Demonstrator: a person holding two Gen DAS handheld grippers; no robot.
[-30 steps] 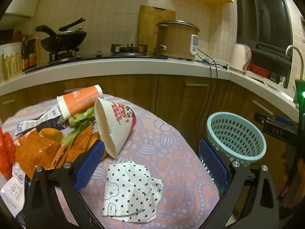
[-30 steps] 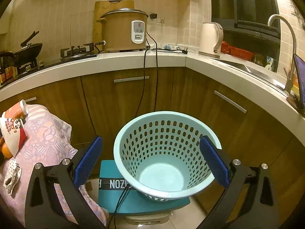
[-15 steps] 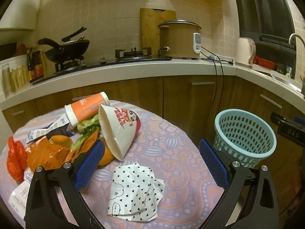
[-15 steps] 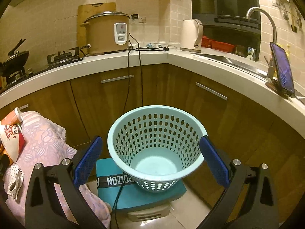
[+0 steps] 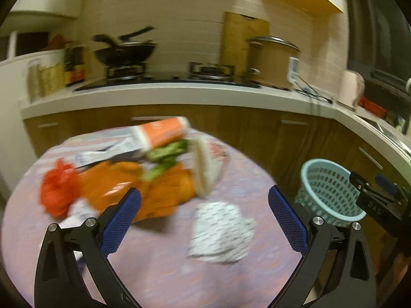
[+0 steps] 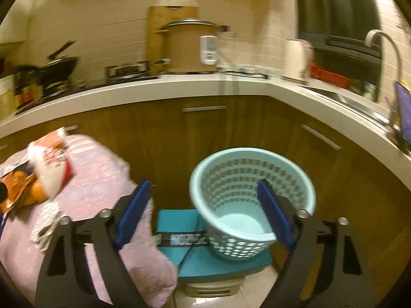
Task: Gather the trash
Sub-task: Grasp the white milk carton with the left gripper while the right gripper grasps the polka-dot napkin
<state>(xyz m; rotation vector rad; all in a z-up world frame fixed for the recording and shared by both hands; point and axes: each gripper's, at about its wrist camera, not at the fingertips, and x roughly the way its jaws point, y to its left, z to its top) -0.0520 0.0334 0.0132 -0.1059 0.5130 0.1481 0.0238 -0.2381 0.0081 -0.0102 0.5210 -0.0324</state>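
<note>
The fingers [image 5: 120,220] of the left gripper [image 5: 204,220] gape wide and empty above the desk [image 5: 159,264], framing the spotted paper [image 5: 221,233] (likely first pick); the pile of wrappers [image 5: 133,187] lies beyond. The right gripper [image 6: 203,211], equally open and empty, faces the basket [image 6: 251,197], ready to receive trash.

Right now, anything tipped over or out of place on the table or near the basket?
Yes. The orange cup and the white paper bowl lie on their sides amid wrappers and greens on the table. The basket appears tilted on its teal stand; it holds nothing.
</note>
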